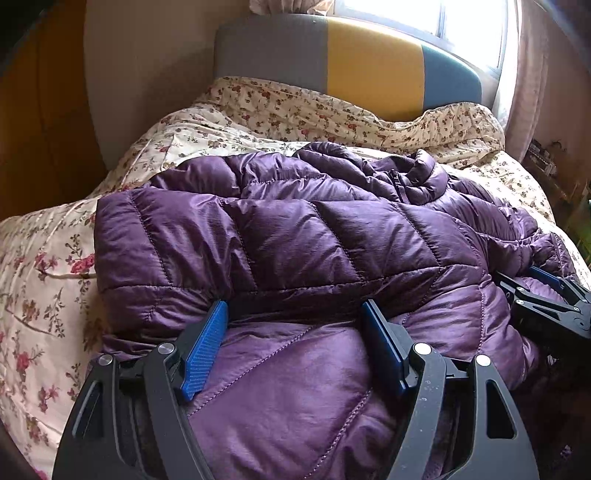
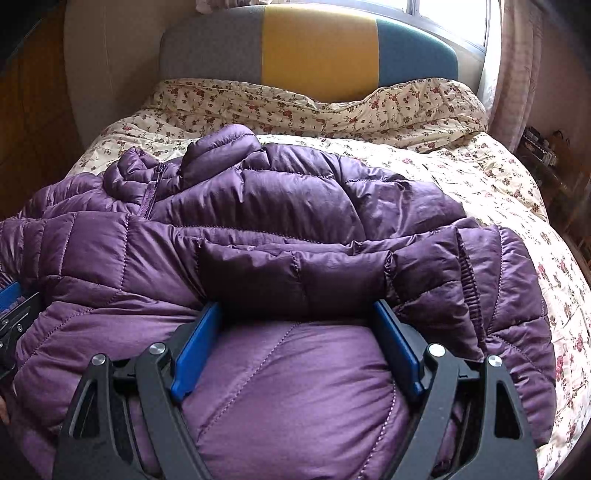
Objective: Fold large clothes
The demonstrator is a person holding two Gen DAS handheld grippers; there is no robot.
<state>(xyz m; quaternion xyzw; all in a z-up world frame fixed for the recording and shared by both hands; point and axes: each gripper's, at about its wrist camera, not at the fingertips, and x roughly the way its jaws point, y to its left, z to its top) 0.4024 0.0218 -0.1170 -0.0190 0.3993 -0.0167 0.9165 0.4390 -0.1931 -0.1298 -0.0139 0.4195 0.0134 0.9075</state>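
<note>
Daylight pours in from the window (image 1: 469,26) at the top right of my left wrist view, and it is blown out to plain white there; the same glare sits at the upper right of my right wrist view. Everything else is evenly, softly lit, on the dim side away from the glass. The purple jacket (image 1: 295,236) throws back a satin sheen along its quilted ridges, with dark shadow in the fold just ahead of my fingers. Both pictures are sharp in the middle, with no motion blur. The fisheye bends the headboard (image 2: 317,40) into a curve, and the corners darken to black.
</note>
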